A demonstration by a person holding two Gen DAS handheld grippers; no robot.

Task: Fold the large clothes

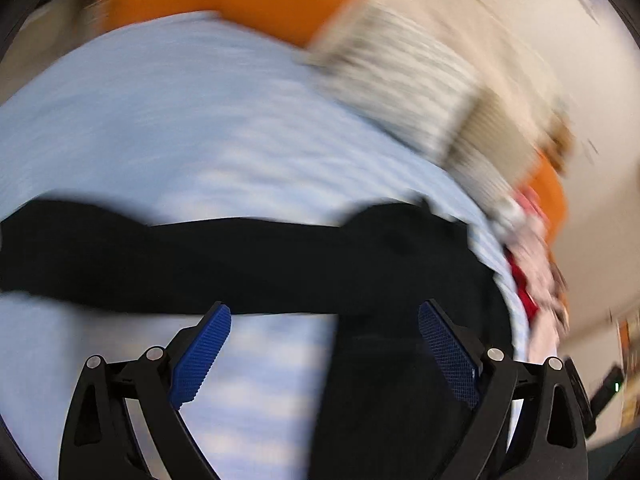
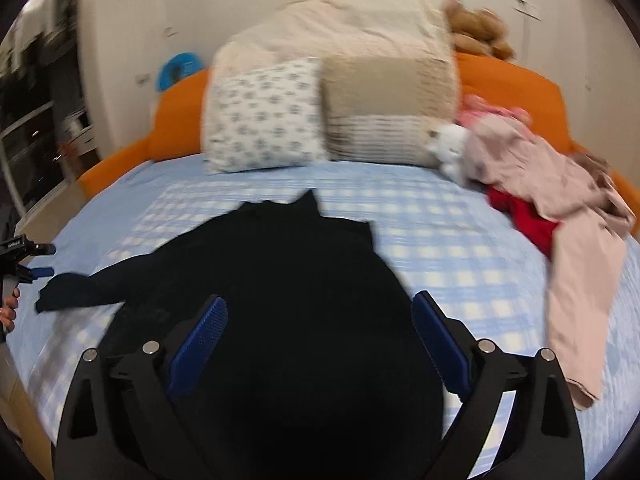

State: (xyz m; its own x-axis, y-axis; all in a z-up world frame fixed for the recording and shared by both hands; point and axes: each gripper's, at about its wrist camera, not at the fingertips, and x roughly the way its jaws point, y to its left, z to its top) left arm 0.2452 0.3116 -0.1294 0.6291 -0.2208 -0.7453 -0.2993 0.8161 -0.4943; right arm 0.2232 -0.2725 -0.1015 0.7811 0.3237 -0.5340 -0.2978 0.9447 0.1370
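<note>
A black long-sleeved garment (image 2: 280, 280) lies spread on a light blue checked bedsheet (image 2: 440, 240), one sleeve stretched out to the left. In the left wrist view the black garment (image 1: 248, 264) runs as a band across the sheet, blurred. My left gripper (image 1: 324, 322) is open and empty, just above the sleeve; it also shows at the left edge of the right wrist view (image 2: 44, 260). My right gripper (image 2: 320, 316) is open and empty above the garment's body.
A pink garment (image 2: 572, 240) and a red one (image 2: 524, 216) lie on the bed's right side. Two pillows (image 2: 264, 120) and a folded duvet (image 2: 340, 24) sit at the orange headboard (image 2: 508, 76), with a teddy bear (image 2: 476, 28) on top.
</note>
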